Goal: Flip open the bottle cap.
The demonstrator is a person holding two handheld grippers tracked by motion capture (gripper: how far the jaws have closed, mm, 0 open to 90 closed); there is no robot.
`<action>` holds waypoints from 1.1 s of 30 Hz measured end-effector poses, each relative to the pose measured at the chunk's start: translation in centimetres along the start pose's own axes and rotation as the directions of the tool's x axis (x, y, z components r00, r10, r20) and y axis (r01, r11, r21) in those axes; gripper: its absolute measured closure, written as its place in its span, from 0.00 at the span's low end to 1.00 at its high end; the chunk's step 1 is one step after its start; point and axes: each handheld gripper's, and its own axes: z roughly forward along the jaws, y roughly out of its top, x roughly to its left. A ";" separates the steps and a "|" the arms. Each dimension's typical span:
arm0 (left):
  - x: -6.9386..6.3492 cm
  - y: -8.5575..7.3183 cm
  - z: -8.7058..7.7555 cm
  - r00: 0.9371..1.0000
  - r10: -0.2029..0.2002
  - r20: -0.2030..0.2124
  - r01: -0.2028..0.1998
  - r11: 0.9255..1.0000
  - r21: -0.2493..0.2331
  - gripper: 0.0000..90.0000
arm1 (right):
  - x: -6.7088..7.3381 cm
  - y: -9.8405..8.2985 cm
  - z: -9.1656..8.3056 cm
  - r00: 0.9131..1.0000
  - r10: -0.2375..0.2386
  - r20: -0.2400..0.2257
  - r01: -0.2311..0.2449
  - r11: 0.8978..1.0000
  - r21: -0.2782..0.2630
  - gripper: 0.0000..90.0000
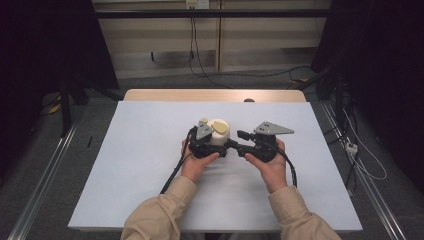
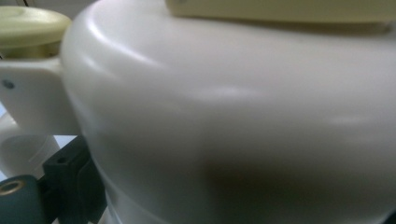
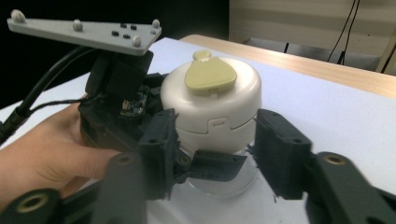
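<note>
White sheet (image 1: 150, 165) covers the tabletop; a strip of bare wood (image 1: 215, 95) shows along the far edge. Beyond it stands a pale panelled wall (image 1: 160, 45) with black cables (image 1: 197, 55) hanging down and trailing over grey carpet. Dark curtains close both sides of the room, metal rails run along the floor on either side, and a white power strip (image 1: 352, 147) lies on the floor to the right.

White lidded container (image 1: 219, 131) sits near the middle of the sheet, upright, with a yellowish tab (image 3: 210, 74) on its lid and a clear base below.

Left gripper (image 1: 204, 145) is right against the container's left side; its camera sees the white wall at very close range, blurred. Whether its jaws press on the container cannot be told.

Right gripper (image 3: 215, 144) points at the container from the right. Its jaws stand to either side of the lower body, half spread, close to the wall but with small gaps visible; contact is not clear.

Person's left hand (image 3: 51, 140) wraps the left gripper's body, beige sleeves (image 1: 160, 215) at the near edge. Nothing else lies on the sheet.
</note>
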 end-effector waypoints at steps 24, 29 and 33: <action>0.0 0.0 0.0 1.000 -0.007 0.002 0.007 1.000 -0.002 0.05 | 0.1 1.1 1.3 0.999 -0.039 -0.033 0.040 0.998 0.042 1.00; 0.0 -0.1 0.0 1.000 -0.007 0.002 0.007 1.000 -0.001 0.05 | 0.2 1.2 1.5 0.999 -0.047 -0.024 0.048 0.998 0.050 1.00; 0.0 -0.1 0.0 1.000 -0.008 0.001 0.008 1.000 0.000 0.05 | 0.2 1.4 1.8 0.998 -0.059 -0.015 0.059 0.997 0.055 1.00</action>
